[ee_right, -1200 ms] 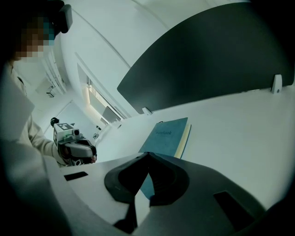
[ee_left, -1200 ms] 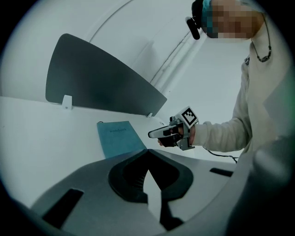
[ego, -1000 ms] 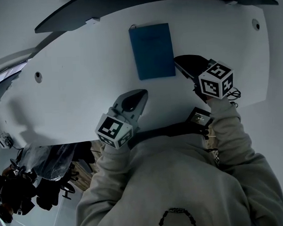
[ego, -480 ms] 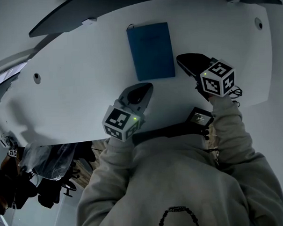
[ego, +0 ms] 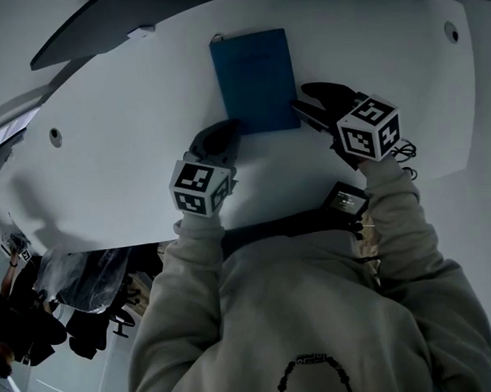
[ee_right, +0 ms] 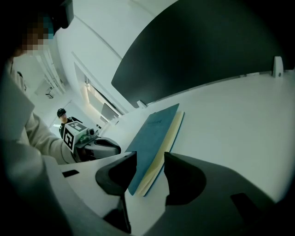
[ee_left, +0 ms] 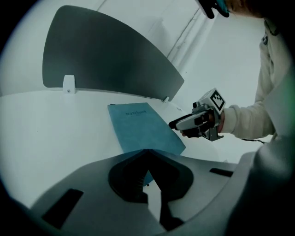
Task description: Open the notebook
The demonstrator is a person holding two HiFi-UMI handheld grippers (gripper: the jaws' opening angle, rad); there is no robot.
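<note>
left tongs (ego: 226, 128): held shut, pitched down at notebook (ego: 252, 77) lower-left corner | right tongs (ego: 303, 100): just spread, notebook's lower-right corner framed between, ungripped

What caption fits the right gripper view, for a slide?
Right tool, jaws just opened, at the closed notebook on the table; its near corner shows between them, ungripped.

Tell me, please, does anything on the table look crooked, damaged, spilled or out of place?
Nothing stands out. The notebook lies closed and flat on the table. Its cover shows no bend or tear. It is turned only slightly against the table's near edge, and nothing is spilled around it.
</note>
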